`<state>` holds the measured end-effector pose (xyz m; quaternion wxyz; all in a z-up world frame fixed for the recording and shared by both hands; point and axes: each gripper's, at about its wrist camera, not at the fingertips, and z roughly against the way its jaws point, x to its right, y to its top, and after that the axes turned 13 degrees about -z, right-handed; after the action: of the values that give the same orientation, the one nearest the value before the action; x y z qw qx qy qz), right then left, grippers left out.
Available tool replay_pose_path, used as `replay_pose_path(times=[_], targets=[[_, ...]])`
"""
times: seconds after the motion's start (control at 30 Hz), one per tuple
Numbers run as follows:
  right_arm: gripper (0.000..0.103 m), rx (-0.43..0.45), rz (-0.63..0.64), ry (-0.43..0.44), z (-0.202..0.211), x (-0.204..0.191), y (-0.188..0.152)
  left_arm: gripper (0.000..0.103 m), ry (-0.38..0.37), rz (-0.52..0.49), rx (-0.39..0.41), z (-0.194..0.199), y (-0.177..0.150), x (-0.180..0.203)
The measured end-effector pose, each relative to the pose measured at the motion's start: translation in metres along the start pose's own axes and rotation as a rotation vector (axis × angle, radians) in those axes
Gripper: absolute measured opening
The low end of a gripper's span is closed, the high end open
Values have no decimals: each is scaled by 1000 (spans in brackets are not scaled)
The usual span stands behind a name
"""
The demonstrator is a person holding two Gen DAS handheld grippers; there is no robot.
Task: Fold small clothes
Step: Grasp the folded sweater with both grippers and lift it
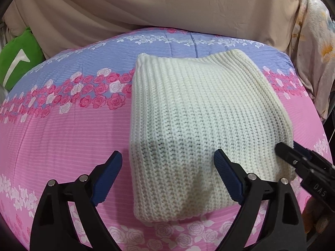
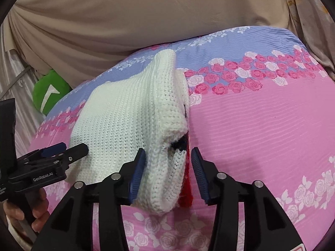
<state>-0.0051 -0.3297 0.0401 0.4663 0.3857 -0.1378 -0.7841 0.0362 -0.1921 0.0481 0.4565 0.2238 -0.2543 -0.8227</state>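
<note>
Both tools angle down over one folded cream knit sweater [image 1: 188, 125] on the floral bedspread [image 1: 62, 136]. Left tool [image 1: 167, 156] gapes wide, gripping nothing. Right tool [image 2: 168, 154] sits half-open straddling the sweater's edge, pads not pressing.

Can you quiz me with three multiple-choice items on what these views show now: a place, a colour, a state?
1. Where does the white knitted garment lie?
A. on the floral bedspread
B. on a wooden floor
C. in a basket

2. What colour is the cushion beyond the bed?
A. yellow
B. green
C. black

3. How does the left hand-held gripper stand?
A. shut on the garment
B. shut on nothing
C. open over the garment's near edge

Answers: 1 A, pink and blue rose fabric surrounds it; 2 B, bright green; 3 C, its pads stand wide apart.
</note>
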Motion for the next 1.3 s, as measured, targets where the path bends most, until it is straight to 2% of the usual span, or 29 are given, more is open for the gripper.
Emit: replay_pose_path(times=[0.13, 0.3, 0.47, 0.57, 0.7, 0.73, 0.77, 0.83, 0.93, 1.07, 1.2, 1.27, 1.3], targets=[[54, -38, -25, 28, -11, 5, 2, 89, -32, -2, -16, -9, 3, 4], [59, -100, -63, 95, -27, 7, 12, 98, -63, 21, -26, -26, 11, -1], [74, -144, -100, 143, -45, 7, 21, 98, -76, 35, -16, -40, 25, -7], [76, -172, -144, 194, -56, 12, 26, 98, -98, 46, -17, -52, 32, -10], [74, -166, -135, 198, -62, 8, 32, 98, -136, 64, -4, -57, 37, -14], [64, -170, -126, 204, -63, 5, 32, 94, -143, 64, 3, -55, 37, -14], [57, -172, -131, 212, -63, 2, 31, 88, -147, 61, 13, -52, 37, -13], [46, -136, -88, 201, -56, -8, 30, 60, -148, 35, 42, -39, 39, -11], [39, -61, -41, 212, -31, -26, 30, 38, -170, 1, 99, -10, 45, -11], [38, 75, 20, 231, 19, -53, 31, 32, -210, -64, 225, 41, 59, -11], [38, 228, 88, 290, 78, -84, 36, 29, -204, -132, 418, 113, 69, -22], [38, 321, 141, 323, 105, -106, 39, 24, -189, -159, 523, 148, 74, -33], [38, 357, 160, 344, 116, -114, 43, 8, -182, -168, 581, 167, 74, -41]])
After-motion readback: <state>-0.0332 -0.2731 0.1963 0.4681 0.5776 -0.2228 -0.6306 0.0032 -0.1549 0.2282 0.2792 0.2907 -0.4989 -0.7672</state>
